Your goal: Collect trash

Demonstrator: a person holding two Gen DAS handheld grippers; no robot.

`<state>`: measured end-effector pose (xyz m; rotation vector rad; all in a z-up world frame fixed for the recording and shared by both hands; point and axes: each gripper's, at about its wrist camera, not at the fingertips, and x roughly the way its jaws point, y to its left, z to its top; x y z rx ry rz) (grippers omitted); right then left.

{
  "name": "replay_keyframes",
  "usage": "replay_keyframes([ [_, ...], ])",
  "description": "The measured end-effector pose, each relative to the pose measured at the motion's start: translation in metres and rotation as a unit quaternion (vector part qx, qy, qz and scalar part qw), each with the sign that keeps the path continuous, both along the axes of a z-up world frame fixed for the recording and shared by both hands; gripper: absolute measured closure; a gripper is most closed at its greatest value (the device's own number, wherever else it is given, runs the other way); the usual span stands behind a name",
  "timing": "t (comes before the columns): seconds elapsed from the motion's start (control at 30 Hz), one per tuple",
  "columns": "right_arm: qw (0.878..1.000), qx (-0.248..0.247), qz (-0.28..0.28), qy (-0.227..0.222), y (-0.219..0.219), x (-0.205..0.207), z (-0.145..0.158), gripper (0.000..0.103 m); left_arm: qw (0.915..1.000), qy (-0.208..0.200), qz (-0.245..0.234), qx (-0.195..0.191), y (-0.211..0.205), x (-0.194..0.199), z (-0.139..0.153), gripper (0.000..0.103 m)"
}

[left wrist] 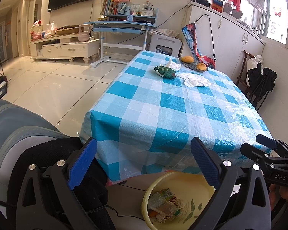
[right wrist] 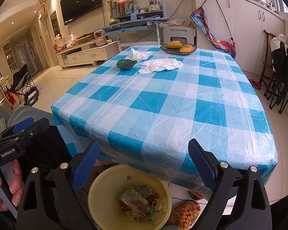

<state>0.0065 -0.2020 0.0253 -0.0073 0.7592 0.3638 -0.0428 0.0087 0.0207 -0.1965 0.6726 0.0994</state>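
Checkered table [right wrist: 163, 105] beyond two wide-open, empty grippers: left gripper [left wrist: 144, 163], right gripper [right wrist: 144, 163].

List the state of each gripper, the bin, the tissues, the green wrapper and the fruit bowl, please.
left gripper: open, empty
right gripper: open, empty
yellow bin: upright, partly filled
flat tissue: spread on table
crumpled tissue: bunched
green wrapper: crumpled
fruit bowl: holds two mangoes
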Motion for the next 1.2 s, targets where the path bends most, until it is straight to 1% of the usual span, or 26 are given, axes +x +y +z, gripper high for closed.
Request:
replay_keyframes([
  [0.3,1.000,0.001,0.000,0.001,0.000,0.000,0.000,0.014,1.0000,0.000,0.001,-0.002,0.000,0.000,0.000,0.009],
  [0.4,1.000,0.012,0.001,0.004,0.001,0.001,0.000,0.014,0.9999,-0.001,0.006,-0.008,0.007,0.000,-0.001,0.009],
  [0.6,0.999,0.034,-0.007,0.006,-0.004,0.009,0.004,0.014,0.9995,-0.007,0.023,-0.021,0.020,0.005,0.003,0.009],
  [0.77,0.999,0.035,0.004,0.005,-0.006,0.023,0.011,0.014,0.9997,-0.005,0.022,-0.013,0.020,0.018,0.005,0.009],
  [0.9,0.999,0.034,0.017,0.002,-0.003,0.044,0.017,0.014,0.9996,-0.008,0.025,-0.006,0.022,0.035,0.009,0.009],
  [1.03,0.999,0.029,0.033,0.001,0.005,0.069,0.020,0.014,0.9996,-0.007,0.028,-0.007,0.025,0.060,0.015,0.009],
  [1.2,0.999,0.015,0.044,-0.002,0.012,0.107,0.025,0.014,0.9997,-0.005,0.020,-0.012,0.024,0.109,0.024,0.009],
])
